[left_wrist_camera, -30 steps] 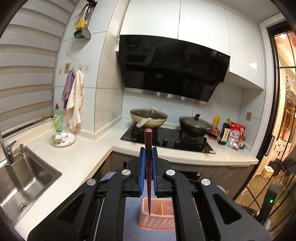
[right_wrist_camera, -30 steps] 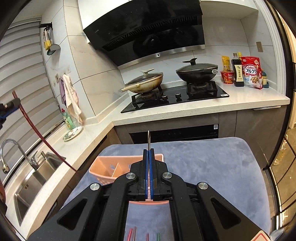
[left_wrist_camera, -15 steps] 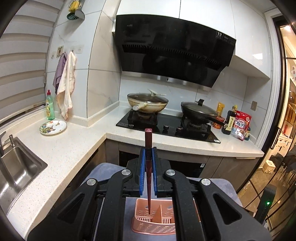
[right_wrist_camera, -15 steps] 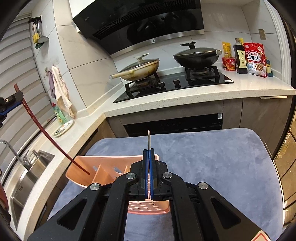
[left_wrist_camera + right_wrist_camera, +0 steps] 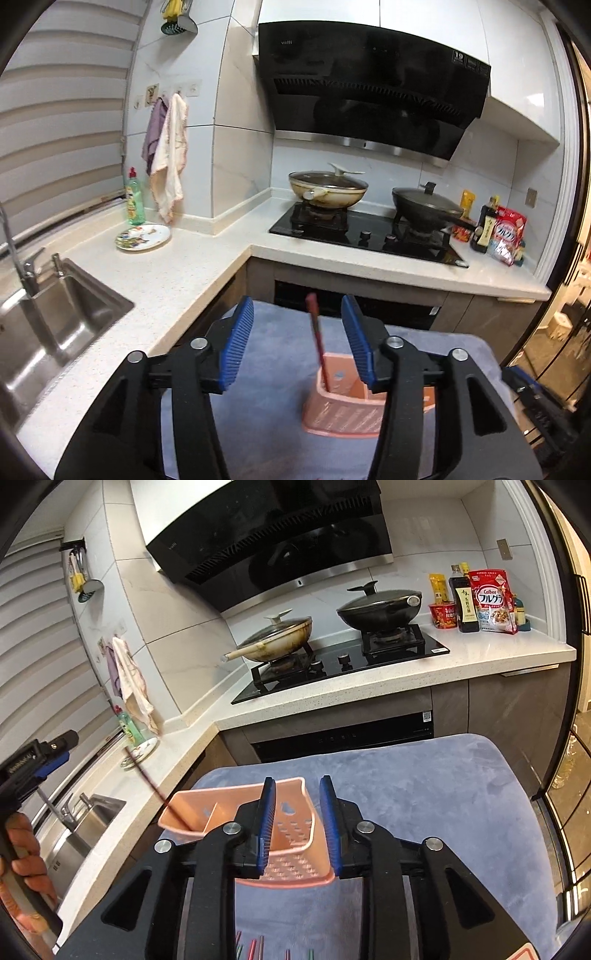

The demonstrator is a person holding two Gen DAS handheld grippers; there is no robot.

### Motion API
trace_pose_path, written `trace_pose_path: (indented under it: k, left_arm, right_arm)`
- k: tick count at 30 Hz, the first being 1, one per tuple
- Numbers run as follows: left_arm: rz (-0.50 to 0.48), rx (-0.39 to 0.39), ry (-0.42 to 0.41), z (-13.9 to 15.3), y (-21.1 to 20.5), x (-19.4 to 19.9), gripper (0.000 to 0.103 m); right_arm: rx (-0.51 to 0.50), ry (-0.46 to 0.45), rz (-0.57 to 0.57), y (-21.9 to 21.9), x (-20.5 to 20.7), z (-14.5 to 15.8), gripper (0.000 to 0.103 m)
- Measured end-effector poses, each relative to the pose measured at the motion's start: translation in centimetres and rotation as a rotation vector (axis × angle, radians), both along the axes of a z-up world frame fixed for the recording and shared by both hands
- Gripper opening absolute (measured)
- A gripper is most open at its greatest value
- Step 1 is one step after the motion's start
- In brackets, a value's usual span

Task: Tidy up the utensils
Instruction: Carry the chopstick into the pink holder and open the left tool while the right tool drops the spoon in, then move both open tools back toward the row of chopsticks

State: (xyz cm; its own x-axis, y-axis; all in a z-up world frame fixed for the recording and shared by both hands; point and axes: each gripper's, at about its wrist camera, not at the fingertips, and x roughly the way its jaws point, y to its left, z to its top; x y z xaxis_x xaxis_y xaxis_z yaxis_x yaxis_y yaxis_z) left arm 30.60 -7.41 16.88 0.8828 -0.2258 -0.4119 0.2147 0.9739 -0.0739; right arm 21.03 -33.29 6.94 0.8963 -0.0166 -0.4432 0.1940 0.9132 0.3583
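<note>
A pink slotted utensil basket (image 5: 343, 410) (image 5: 291, 834) stands on a grey-blue mat. A dark red chopstick (image 5: 318, 343) (image 5: 155, 790) stands loose in the basket's left compartment, leaning. My left gripper (image 5: 297, 341) is open above the basket, its blue pads on either side of the chopstick without touching it. My right gripper (image 5: 297, 823) is open and empty, its jaws straddling the basket's near right part. Several coloured chopstick ends (image 5: 255, 949) lie on the mat below the right gripper.
The mat (image 5: 424, 794) covers a small table in front of the counter. A steel sink (image 5: 48, 325) and tap are at left, a decorated plate (image 5: 142, 238) and green bottle behind it. A hob (image 5: 343, 661) carries two lidded pans. Bottles and packets (image 5: 480, 602) stand at right.
My left gripper has opened and let go of the dark red chopstick, which now stands in the basket. My right gripper has opened too; the thin utensil it held is no longer seen.
</note>
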Motion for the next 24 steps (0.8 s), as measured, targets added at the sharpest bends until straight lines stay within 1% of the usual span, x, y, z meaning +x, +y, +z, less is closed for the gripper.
trace_pose_path:
  k: [2,3,4,8,14,16,19,22,24]
  left_arm:
    - [0.016,0.022,0.013,-0.4,0.6,-1.5,0.048]
    - [0.019,0.023,0.021,-0.6,0.9,-2.0,0.048]
    - [0.024,0.023,0.033,-0.9,1.3,-2.5,0.048]
    - [0.041,0.047,0.082,-2.2,2.6,-5.0,0.048]
    - [0.055,0.097,0.104,-3.6,3.9,-8.7,0.048]
    - [0.056,0.105,0.114,-4.1,4.4,-10.0,0.049]
    - [0.054,0.105,0.146,-5.7,5.5,-12.2,0.053]
    - [0.06,0.115,0.178,-7.4,6.2,-13.6,0.053]
    - [0.064,0.112,0.216,-9.0,6.9,-14.4,0.053]
  right_arm:
    - [-0.004,0.003,-0.004,0.4,-1.7,0.0,0.032]
    - [-0.011,0.008,-0.01,0.7,-2.6,-0.1,0.038]
    - [-0.02,0.012,-0.015,1.0,-3.4,-0.2,0.04]
    - [-0.033,0.032,-0.012,2.1,-6.5,-0.8,0.04]
    - [-0.058,0.064,-0.014,4.1,-10.8,-1.9,0.042]
    - [-0.074,0.074,-0.016,4.7,-12.3,-2.3,0.045]
    - [-0.094,0.103,-0.009,6.0,-14.3,-3.5,0.045]
    - [-0.131,0.151,0.009,7.4,-16.2,-5.3,0.045]
    - [-0.149,0.182,0.017,8.1,-17.2,-6.5,0.045]
